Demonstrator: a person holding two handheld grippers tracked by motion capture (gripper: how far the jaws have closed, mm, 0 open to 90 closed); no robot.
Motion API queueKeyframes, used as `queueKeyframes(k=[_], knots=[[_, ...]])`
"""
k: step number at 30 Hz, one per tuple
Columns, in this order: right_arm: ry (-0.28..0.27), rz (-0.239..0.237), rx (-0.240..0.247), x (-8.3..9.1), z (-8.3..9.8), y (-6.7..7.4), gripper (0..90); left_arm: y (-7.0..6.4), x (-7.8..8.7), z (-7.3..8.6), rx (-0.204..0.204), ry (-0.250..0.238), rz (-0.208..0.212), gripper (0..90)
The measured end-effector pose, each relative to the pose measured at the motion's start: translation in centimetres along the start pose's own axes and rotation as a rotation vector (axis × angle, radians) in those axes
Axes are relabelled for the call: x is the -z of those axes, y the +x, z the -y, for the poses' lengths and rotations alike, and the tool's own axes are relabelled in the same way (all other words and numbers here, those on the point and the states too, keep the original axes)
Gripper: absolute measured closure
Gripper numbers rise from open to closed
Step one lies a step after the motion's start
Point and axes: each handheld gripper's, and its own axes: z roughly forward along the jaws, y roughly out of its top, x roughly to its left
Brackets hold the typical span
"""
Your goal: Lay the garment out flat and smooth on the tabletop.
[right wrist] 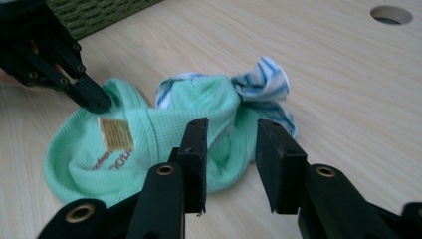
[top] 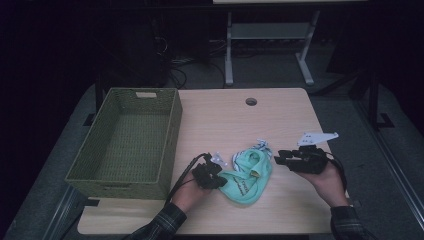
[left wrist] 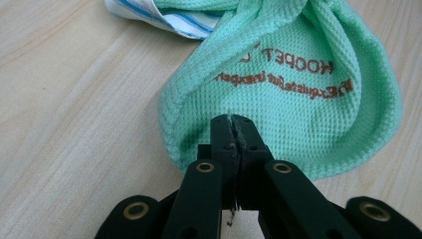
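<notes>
A mint-green waffle cloth (top: 248, 180) with brown lettering lies bunched on the wooden table (top: 225, 120), tangled with a white and blue striped cloth (top: 261, 146). My left gripper (top: 220, 181) is shut on the green cloth's (left wrist: 298, 99) near edge, and fabric shows pinched between its tips (left wrist: 233, 119). My right gripper (top: 279, 159) hovers just right of the bundle. Its jaws (right wrist: 231, 134) stand apart with nothing between them, the green cloth (right wrist: 164, 129) lying beyond. A tan label (right wrist: 114, 133) sits on the cloth near the left gripper's tip (right wrist: 94, 99).
A green woven basket (top: 170, 135) stands at the table's left, with nothing in it. A round cable hole (top: 251, 101) is near the far edge. A desk frame and cables are on the floor beyond.
</notes>
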Motion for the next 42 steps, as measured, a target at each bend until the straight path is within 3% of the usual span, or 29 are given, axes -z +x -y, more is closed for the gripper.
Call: queueKeyframes(k=[9, 23, 33, 42], knots=[[0.009, -0.047, 0.029, -2.2, -2.3, 0.2, 73.5, 0.0, 0.0, 0.0, 0.001, 0.001, -0.002, 88.4], [0.065, -0.103, 0.064, -6.2, -4.8, 1.3, 73.5, 0.0, 0.0, 0.0, -0.003, 0.007, -0.002, 88.4], [0.103, -0.117, 0.087, -9.0, -5.8, 1.9, 72.5, 0.0, 0.0, 0.0, -0.005, 0.008, -0.002, 88.4], [0.181, -0.125, 0.116, -11.4, -5.9, 2.9, 69.0, 0.1, 0.0, 0.0, -0.002, 0.006, 0.001, 88.3]])
